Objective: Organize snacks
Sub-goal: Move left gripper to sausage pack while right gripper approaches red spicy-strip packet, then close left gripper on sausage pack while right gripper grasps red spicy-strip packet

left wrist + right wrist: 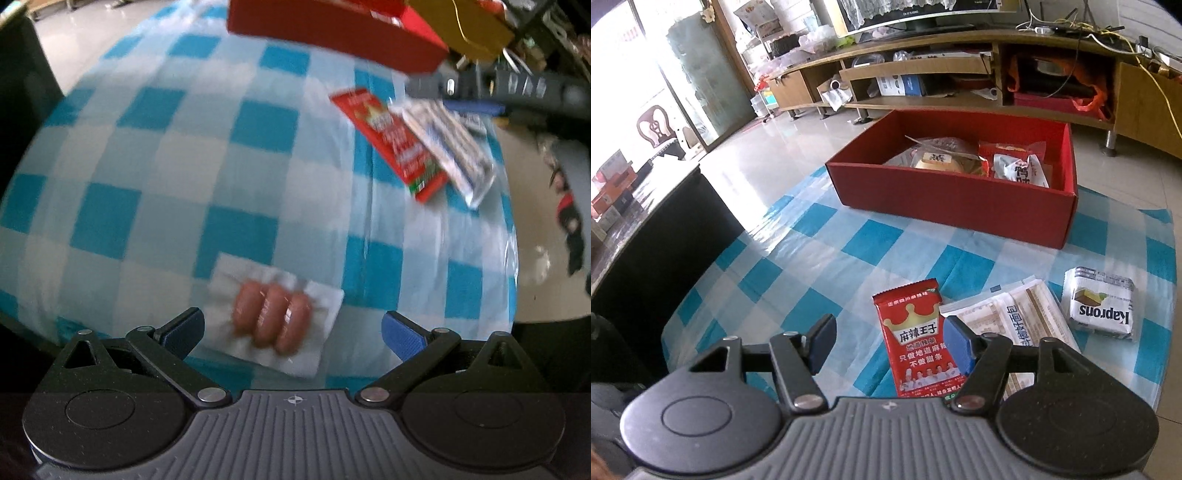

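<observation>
1. The red box (955, 206) at the far end of the checked cloth (827, 266) already holds a few wrapped snacks
2. Outside it lie the sausage pack (275, 317), red spicy packet (919, 339), a pale flat packet (1023, 314) and Kaprons wafers (1102, 304)
3. The left tool (291, 328) is spread around the sausages; the right tool (890, 345) hangs spread, empty, over the red packet
4. By my judgement, about half remains
</observation>
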The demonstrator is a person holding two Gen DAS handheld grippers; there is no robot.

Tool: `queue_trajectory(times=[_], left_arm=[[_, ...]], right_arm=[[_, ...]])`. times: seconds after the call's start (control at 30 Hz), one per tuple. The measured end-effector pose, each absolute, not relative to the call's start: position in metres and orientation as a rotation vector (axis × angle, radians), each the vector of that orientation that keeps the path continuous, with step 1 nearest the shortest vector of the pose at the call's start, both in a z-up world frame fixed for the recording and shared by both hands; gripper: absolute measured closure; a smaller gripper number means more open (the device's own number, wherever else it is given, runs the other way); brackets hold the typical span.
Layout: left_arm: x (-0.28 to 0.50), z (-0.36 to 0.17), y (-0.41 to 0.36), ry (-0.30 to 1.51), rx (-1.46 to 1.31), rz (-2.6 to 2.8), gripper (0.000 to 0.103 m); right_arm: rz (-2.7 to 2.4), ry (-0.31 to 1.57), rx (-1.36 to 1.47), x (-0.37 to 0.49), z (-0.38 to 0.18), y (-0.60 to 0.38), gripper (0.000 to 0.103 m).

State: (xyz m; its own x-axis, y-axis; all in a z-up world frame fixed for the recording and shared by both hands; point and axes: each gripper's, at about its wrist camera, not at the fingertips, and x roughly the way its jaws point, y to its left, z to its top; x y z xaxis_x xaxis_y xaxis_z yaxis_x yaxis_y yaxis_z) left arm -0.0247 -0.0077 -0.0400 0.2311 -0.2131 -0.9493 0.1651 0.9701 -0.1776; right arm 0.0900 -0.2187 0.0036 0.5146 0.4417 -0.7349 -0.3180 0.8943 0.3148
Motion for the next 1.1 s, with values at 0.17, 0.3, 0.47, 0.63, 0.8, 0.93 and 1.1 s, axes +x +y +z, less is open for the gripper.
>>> queue_trajectory(times=[0.17,0.3,0.47,0.63,0.8,0.93,1.1], left_arm=[[-0.025,-0.05,-0.018,1.29,0.067,-0.242,0.0],[-0.024,-0.06,-0.019,1.324,0.082,-0.24,0.0],[-0.021,-0.068,-0.02,1.337,0.107,-0.228,0.0],[-0.018,-0.078,-0.022,1.367,0.133,-0.218,0.0],[-0.026,-0.083,-0.035,1.355,0.232,-0.216,0.001],[-0.028,-0.078,-0.038,1.337,0.235,-0.211,0.01],[-0.022,-0.07,-0.027,1.341,0.119,-0.227,0.014]], right_arm=[[0.457,0.917,0.152,0.089,0.006,-0.222,0.04],[0.457,0.918,0.154,0.09,0.006,-0.223,0.04],[0.465,0.928,0.16,0.091,0.004,-0.222,0.04],[0.468,0.947,0.148,0.092,0.0,-0.219,0.039],[0.467,0.957,0.141,0.093,-0.003,-0.219,0.039],[0.46,0.972,0.133,0.096,-0.007,-0.222,0.039],[0.407,1.007,0.14,0.107,-0.018,-0.232,0.039]])
